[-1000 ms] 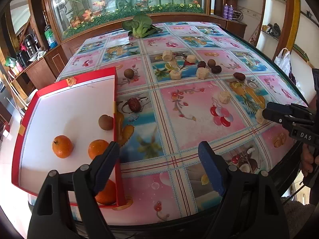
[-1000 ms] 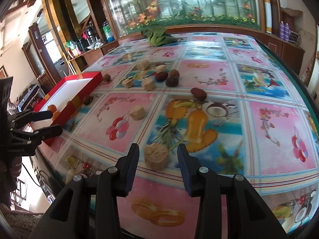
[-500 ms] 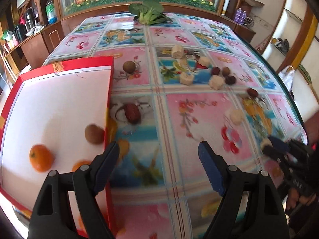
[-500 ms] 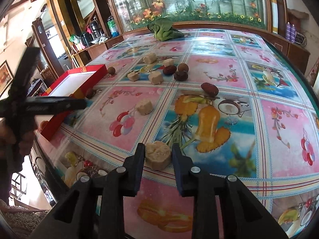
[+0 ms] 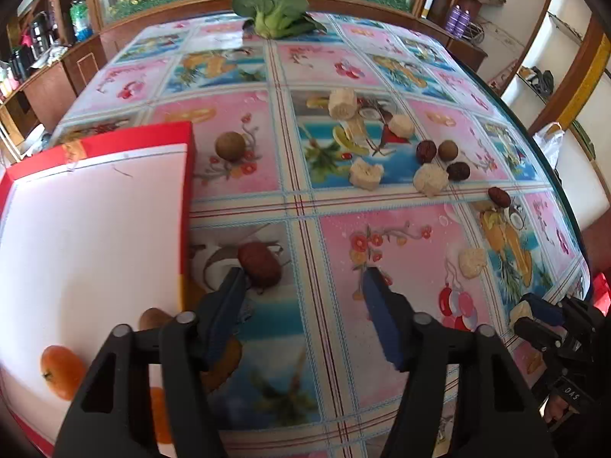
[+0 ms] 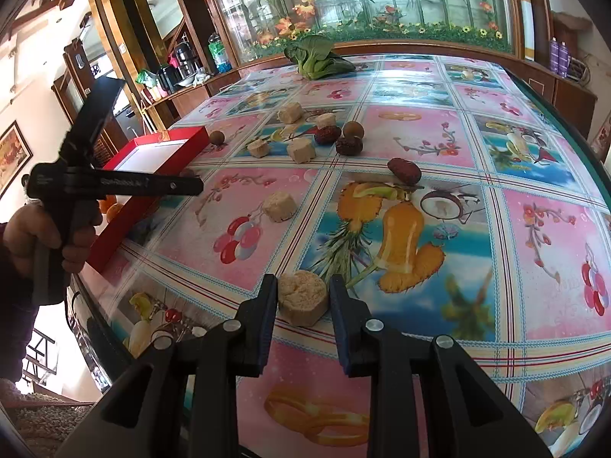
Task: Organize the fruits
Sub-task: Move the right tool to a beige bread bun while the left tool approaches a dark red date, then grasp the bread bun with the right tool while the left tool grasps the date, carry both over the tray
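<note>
A dark red date [image 5: 259, 265] lies on the tablecloth beside the red box [image 5: 187, 175]. My left gripper [image 5: 301, 282] hangs over it with the jaws closing. The date is between them, against the left finger [image 5: 229, 297], and the right finger is well clear of it. In the right wrist view my right gripper [image 6: 302, 290] is shut on a pale banana chunk [image 6: 303, 299] near the table's front edge. The left gripper [image 6: 191, 187] shows side-on there, by the box [image 6: 126, 213]. Two oranges [image 5: 63, 372] and a brown fruit [image 5: 152, 318] sit in the box.
Several banana chunks [image 5: 366, 175], dates [image 5: 425, 150] and brown round fruits [image 5: 230, 145] are scattered mid-table. A green bok choy [image 5: 278, 15] lies at the far edge. A hand [image 6: 34, 236] grips the left tool. Cabinets ring the table.
My left gripper has moved forward from the box's near corner to the date, and its jaws have narrowed. My right gripper has shut onto the banana chunk and stayed put.
</note>
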Available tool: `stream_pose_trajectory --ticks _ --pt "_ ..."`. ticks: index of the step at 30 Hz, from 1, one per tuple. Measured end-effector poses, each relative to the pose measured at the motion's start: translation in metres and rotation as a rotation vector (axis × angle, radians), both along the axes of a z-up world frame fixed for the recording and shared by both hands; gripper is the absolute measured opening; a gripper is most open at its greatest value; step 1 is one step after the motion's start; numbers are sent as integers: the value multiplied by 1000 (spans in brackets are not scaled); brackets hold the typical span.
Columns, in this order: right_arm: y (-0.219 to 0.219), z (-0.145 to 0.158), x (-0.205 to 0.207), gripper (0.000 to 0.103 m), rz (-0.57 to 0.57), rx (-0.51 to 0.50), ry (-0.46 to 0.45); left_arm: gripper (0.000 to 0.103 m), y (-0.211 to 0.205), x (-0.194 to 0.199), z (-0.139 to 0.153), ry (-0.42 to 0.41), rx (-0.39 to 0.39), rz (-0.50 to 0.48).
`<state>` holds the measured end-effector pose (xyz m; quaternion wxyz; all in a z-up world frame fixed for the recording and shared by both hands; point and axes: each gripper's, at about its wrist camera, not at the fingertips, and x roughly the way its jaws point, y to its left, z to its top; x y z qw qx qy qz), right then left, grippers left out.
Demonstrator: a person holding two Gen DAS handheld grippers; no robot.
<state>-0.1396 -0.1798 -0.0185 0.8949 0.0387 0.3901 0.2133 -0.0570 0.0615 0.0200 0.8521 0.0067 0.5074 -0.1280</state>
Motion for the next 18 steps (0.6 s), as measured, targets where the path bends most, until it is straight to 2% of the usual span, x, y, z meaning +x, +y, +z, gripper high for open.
stream_pose_trajectory --ticks 4,10,14,17,18 --pt "0 0 0 26 3 0 2 55 -2 5 -1 -11 10 -9" --pt "1 0 1 26 16 2 1 55 2 18 -1 -18 31 43" --pt "2 0 1 26 27 -1 1 54 -3 17 -3 -43 71 31" --pt "4 0 1 26 30 -6 -1 48 -4 16 -3 -61 94 19" --pt "3 0 0 26 29 -3 0 41 -4 16 -3 -68 94 16"
